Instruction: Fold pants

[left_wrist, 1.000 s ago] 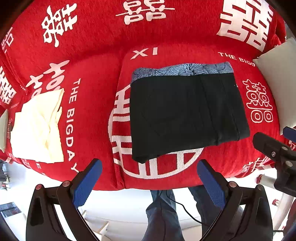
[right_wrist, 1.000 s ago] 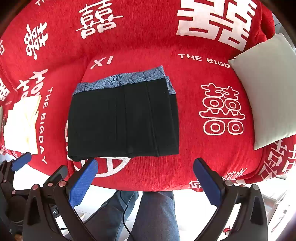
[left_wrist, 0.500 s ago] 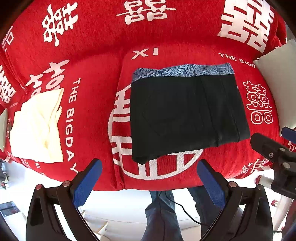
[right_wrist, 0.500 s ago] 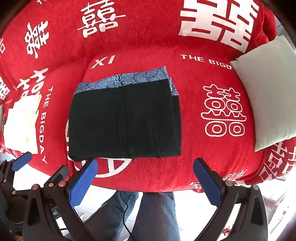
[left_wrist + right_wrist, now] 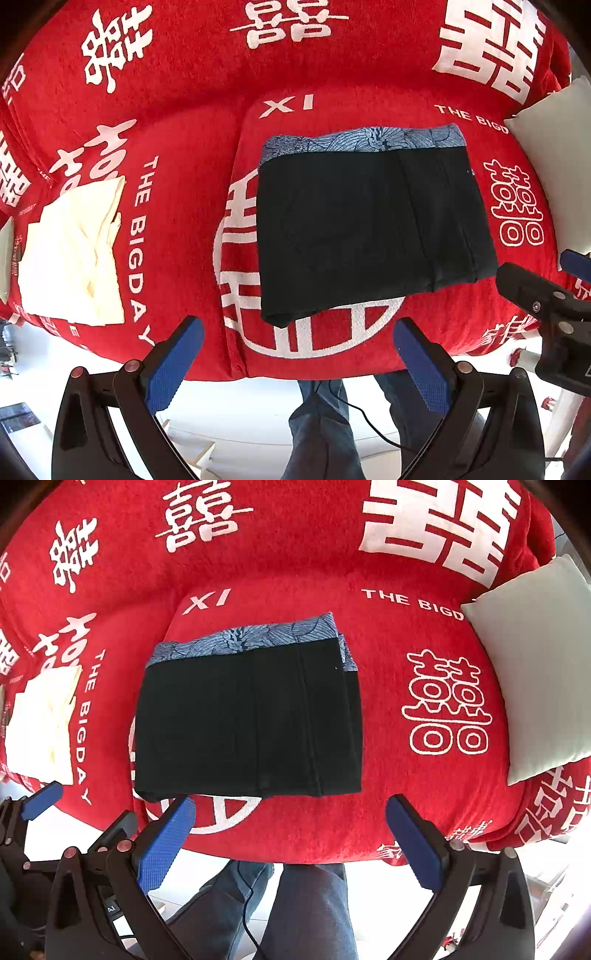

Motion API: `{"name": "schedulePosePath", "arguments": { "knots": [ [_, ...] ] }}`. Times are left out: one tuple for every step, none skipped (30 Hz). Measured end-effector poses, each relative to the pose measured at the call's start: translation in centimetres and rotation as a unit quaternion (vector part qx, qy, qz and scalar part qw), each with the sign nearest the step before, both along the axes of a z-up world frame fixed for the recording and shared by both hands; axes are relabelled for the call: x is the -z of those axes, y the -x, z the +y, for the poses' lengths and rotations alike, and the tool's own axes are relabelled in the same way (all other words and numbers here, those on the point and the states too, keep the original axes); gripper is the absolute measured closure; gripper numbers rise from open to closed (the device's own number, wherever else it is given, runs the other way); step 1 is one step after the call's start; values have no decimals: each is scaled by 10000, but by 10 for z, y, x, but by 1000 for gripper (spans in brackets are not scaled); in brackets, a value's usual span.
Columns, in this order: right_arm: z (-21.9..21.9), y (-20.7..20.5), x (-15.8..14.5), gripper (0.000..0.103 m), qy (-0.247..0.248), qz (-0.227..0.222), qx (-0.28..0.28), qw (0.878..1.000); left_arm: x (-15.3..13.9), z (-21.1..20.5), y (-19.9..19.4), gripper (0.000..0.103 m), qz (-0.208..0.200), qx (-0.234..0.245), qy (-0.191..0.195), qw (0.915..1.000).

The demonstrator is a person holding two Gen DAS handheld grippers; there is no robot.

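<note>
The black pants [image 5: 369, 229] are lying folded on the red sofa [image 5: 184, 129]. The left gripper [image 5: 295, 358] and the right gripper [image 5: 291, 834] are hanging just in front of them, both wide apart and holding nothing.

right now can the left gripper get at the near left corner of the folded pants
Probably yes. The left gripper is open and empty, hanging just off the sofa's front edge, and the folded pants lie flat with only bare red sofa cover between it and that corner.
</note>
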State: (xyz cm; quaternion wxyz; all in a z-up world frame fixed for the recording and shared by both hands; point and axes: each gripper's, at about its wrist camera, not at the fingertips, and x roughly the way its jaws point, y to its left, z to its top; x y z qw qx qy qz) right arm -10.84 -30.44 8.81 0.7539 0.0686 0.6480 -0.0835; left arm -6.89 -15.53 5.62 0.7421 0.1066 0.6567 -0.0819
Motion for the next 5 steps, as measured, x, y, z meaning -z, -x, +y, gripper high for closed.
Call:
{"name": "schedulePosePath", "arguments": {
  "knots": [
    [-1,0,0,0,-2,3,1,10000,-1,0,1,0,-50,9,27,10000],
    [-1,0,0,0,3,4,-1,10000,-3,-1,1,0,-99,34,42,9999],
    [-1,0,0,0,5,6,-3,10000,-4,-2,1,0,-103,57,67,9999],
    [-1,0,0,0,6,9,-4,10000,-4,-2,1,0,-87,67,96,9999],
    [-1,0,0,0,8,7,-1,10000,-5,-3,1,0,-66,54,125,9999]
  ]
}}
